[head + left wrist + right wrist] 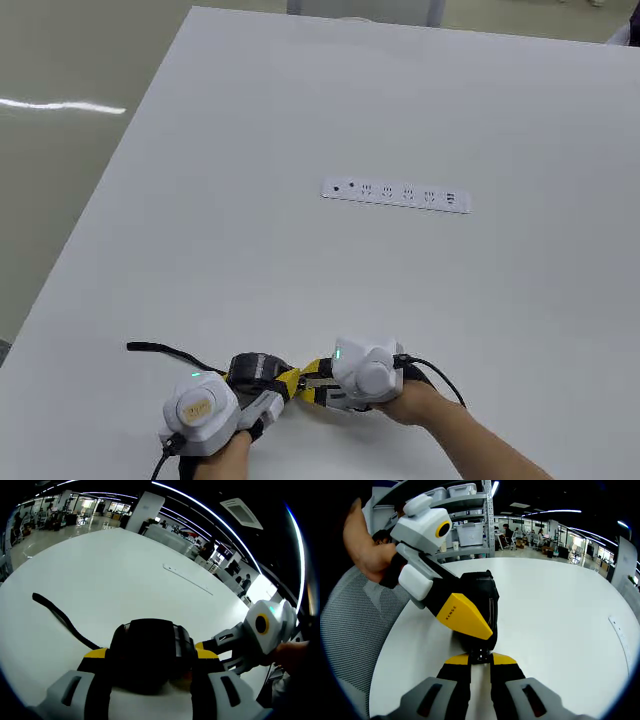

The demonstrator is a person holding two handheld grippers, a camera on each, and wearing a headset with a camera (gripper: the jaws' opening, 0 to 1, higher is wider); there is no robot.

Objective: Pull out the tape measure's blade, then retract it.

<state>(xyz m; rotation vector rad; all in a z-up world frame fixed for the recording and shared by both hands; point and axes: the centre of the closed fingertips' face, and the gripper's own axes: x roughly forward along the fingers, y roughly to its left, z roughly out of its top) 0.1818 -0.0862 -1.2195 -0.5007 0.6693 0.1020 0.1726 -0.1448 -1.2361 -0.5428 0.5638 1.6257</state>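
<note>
Presently, head view: tape measure (255, 368) at the near edge of the table (400, 120), between 2 grippers, blade not yet drawn out. Left gripper view: left gripper (150, 657) clenched on the black case, wrist strap (55, 612) trailing away across the table. Right gripper view: right gripper (480, 662) pinched on what appears to be the blade hook (480, 654); risk judged: the thin hook slips free under pull, or the case twists in its grip.

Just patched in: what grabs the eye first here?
A black tape measure at the white table's near edge, clamped in the left gripper, while the right gripper pinches its blade tip at the case mouth. Its black strap trails off to the left; a white power strip lies mid-table.
</note>
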